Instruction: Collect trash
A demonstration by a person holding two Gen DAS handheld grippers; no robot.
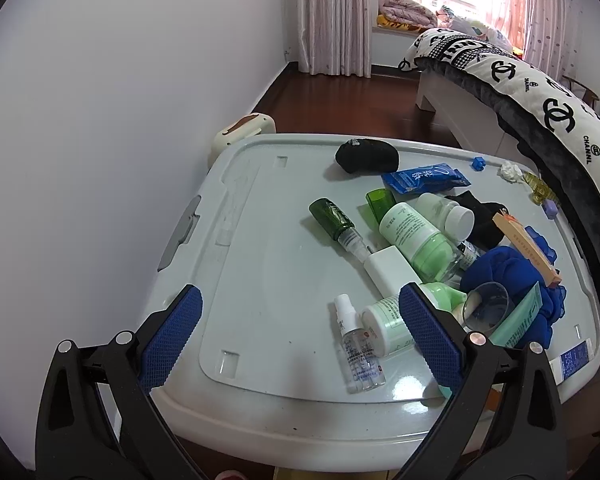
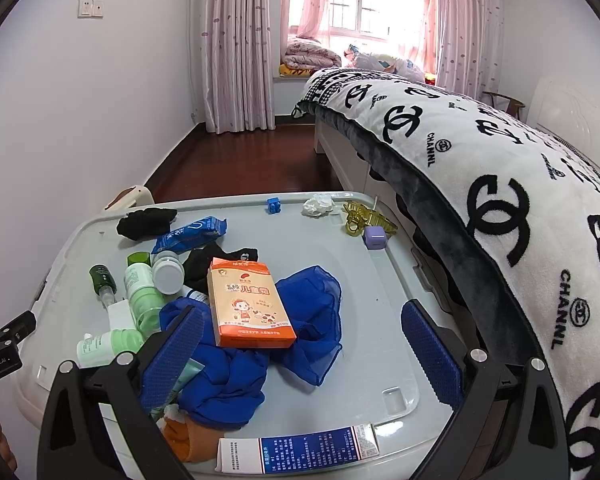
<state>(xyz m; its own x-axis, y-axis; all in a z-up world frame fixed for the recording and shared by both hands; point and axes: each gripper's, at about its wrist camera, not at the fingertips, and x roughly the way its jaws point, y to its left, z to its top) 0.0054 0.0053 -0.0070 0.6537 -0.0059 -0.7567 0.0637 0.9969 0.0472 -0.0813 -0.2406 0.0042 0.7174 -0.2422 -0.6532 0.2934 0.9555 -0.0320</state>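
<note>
Ahead of right tool (image 2: 302, 354), far across table (image 2: 380, 280): crumpled white tissue (image 2: 318, 205), likely trash, beside yellow hair clip (image 2: 366, 216). Both tools spread wide, holding nothing; left tool (image 1: 300, 340) hovers over bottles. Tissue probably light, soft, crushable: pinch its bulk from above. Between right tool's fingers: stiff orange box (image 2: 250, 306), Chinese print, on blue cloth (image 2: 260, 344). Bedspread (image 2: 500, 168) reads "CHANNL".
</note>
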